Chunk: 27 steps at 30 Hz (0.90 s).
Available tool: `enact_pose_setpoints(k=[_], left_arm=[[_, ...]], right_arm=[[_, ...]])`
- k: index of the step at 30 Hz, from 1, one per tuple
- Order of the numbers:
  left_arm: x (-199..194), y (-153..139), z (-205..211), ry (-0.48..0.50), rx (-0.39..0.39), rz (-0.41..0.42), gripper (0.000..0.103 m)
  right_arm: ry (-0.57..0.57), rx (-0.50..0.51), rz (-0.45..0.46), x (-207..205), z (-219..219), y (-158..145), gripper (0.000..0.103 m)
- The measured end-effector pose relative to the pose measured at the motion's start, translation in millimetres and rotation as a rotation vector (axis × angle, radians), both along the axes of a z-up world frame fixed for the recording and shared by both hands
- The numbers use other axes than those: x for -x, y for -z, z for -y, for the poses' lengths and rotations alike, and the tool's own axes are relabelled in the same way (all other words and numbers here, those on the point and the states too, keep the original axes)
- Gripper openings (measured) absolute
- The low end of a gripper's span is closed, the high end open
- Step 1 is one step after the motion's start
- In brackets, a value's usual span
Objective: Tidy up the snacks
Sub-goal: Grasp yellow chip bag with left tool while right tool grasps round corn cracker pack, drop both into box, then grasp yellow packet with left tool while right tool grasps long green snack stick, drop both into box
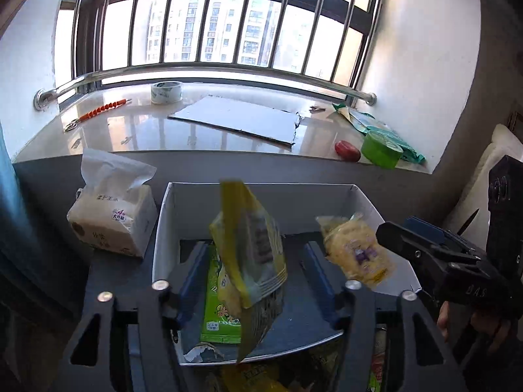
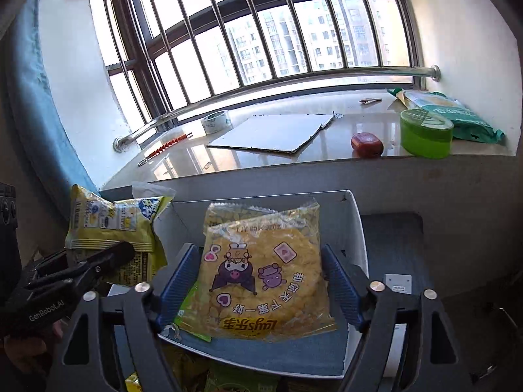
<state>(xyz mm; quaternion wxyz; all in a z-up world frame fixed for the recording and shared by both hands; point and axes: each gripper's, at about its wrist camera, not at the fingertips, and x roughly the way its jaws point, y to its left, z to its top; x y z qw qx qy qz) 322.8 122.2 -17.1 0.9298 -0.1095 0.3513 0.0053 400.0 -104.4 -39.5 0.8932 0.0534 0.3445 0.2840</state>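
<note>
A white open box stands on the dark table below the sill; a green snack packet lies in it. In the left wrist view a blurred yellow snack bag hangs edge-on between the wide-apart fingers of my left gripper above the box; a grip on it cannot be told. My right gripper has its fingers wide apart, with a clear-yellow Lay's cracker pack between them over the box. That pack shows at the right gripper's tip in the left view. The yellow bag shows by the left gripper in the right view.
A white tissue pack stands left of the box. On the marble sill lie a cardboard sheet, a tape roll, an orange-beaded tool, a red case, a green round tin and green bags. More snack packets lie below the box's near edge.
</note>
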Motion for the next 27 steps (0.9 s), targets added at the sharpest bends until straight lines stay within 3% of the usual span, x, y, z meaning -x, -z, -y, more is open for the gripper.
enact_pose_setpoints(k=[1,8,15,20,23,27], left_arm=[[4.4,-1.1,-3.3,-0.006,0.008,0.012,0.103],[53.7,-25.7,-20.1,0.001,0.024,0.091,0.103],[124.1,-34.2,-15.4,0.045,-0.021,0.165,0.103],[184.4,-10.4,1.4,0.070,-0.052,0.182,0.103],[217.5,12.6,14.7,0.079,-0.045,0.179,0.103],[247.7,45.0,28.2,0.074,0.029,0.142,0.103]], right_arm=[[0.021,-0.012,0.017,1.1,3.2,-0.6,0.103],[0.011,-0.038,0.106,37.5,25.7,-16.7,0.103],[-0.037,-0.074,0.173,113.6,60.3,-20.9,0.103],[-0.048,-0.113,0.171,181.3,87.5,3.0,0.103],[-0.038,-0.142,0.125,214.4,100.1,27.3,0.103],[-0.029,-0.144,0.055,245.2,109.1,58.1,0.103]])
